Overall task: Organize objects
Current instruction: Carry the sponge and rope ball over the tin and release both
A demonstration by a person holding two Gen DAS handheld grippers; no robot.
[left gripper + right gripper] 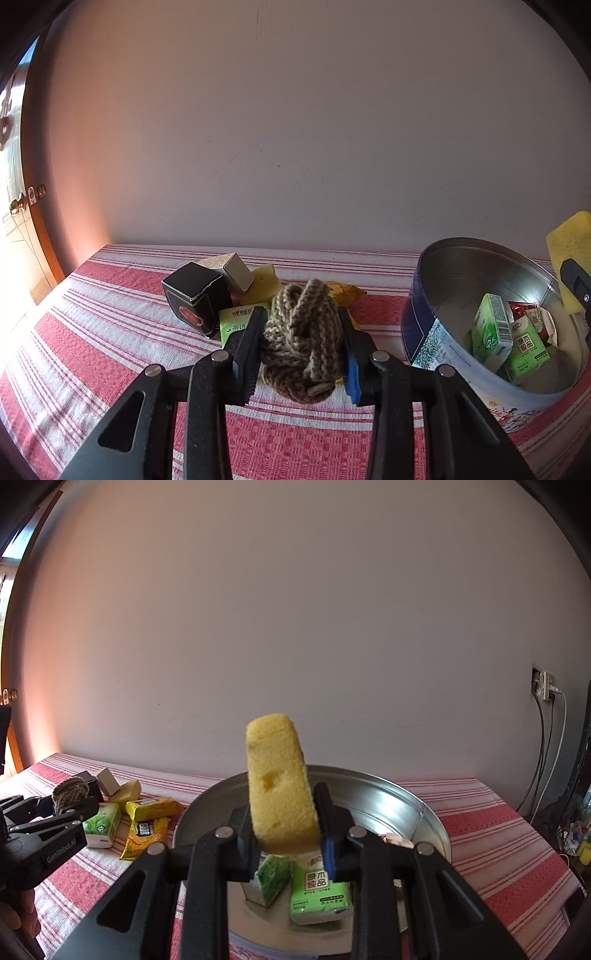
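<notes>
Left wrist: my left gripper [301, 339] pinching rope bundle [301, 332] at mid-body, left of tin [424, 321], above striped cloth [110, 339]. Rope soft, light, squashy; middle grip suits it.

Right wrist: my right gripper [286, 830] clamped on sponge [280, 782] low down, over tin [406, 805]. Sponge light, compressible; should drop harmlessly onto cartons [319, 893].

Shiny metal tin [388, 805], porous foam sponge [282, 786], braided fibre rope [303, 332].

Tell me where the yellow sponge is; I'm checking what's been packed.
The yellow sponge is clamped in the right gripper, held over the round tin, not yet inside.
</notes>
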